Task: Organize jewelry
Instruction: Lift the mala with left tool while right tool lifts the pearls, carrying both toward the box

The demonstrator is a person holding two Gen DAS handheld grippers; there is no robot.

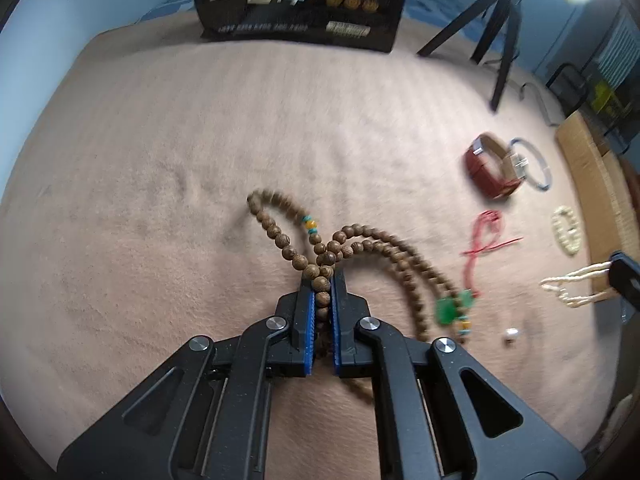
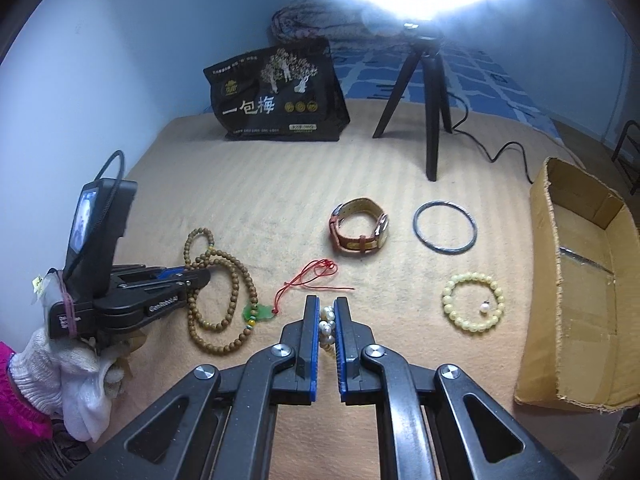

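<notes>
My left gripper (image 1: 323,280) is shut on a brown wooden bead necklace (image 1: 376,240) with a green pendant (image 1: 446,312); its loops trail over the beige blanket. It shows from the side in the right wrist view (image 2: 200,276), with the necklace (image 2: 224,280) beside it. My right gripper (image 2: 327,306) is shut on a white pearl bracelet (image 2: 327,322), which also shows in the left wrist view (image 1: 572,284). On the blanket lie a red cord (image 2: 316,276), a brown leather watch (image 2: 360,230), a dark bangle (image 2: 445,229), a yellow bead bracelet (image 2: 472,304) and a small pearl (image 2: 485,309).
An open cardboard box (image 2: 580,280) lies at the right. A black snack bag (image 2: 280,96) and a black tripod (image 2: 432,120) with a cable stand at the back. A bright lamp glares at the top. A blue wall runs along the left.
</notes>
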